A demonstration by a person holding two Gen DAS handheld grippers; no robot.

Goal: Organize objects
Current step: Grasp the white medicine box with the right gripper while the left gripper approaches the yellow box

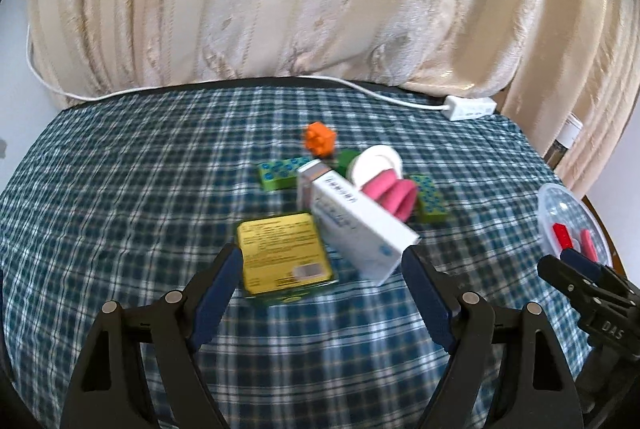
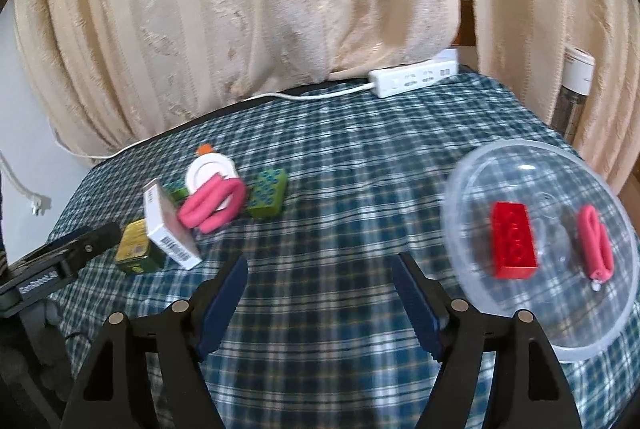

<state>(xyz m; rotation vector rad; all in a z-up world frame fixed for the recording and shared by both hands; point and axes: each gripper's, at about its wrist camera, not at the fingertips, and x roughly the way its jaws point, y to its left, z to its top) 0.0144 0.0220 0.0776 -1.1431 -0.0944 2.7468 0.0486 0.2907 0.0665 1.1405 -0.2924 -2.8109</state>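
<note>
Brick and band in bowl, right of box pile.

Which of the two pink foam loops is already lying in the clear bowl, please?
The smaller pink loop beside the red brick lies in the clear bowl; the larger pink loop lies among the pile.

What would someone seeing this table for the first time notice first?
Probably the bright jumble mid-table on the plaid cloth: a white carton leaning over a yellow tin, with a pink foam loop and green bricks behind. To the right, a clear plastic bowl holds a red brick and another pink loop.
</note>
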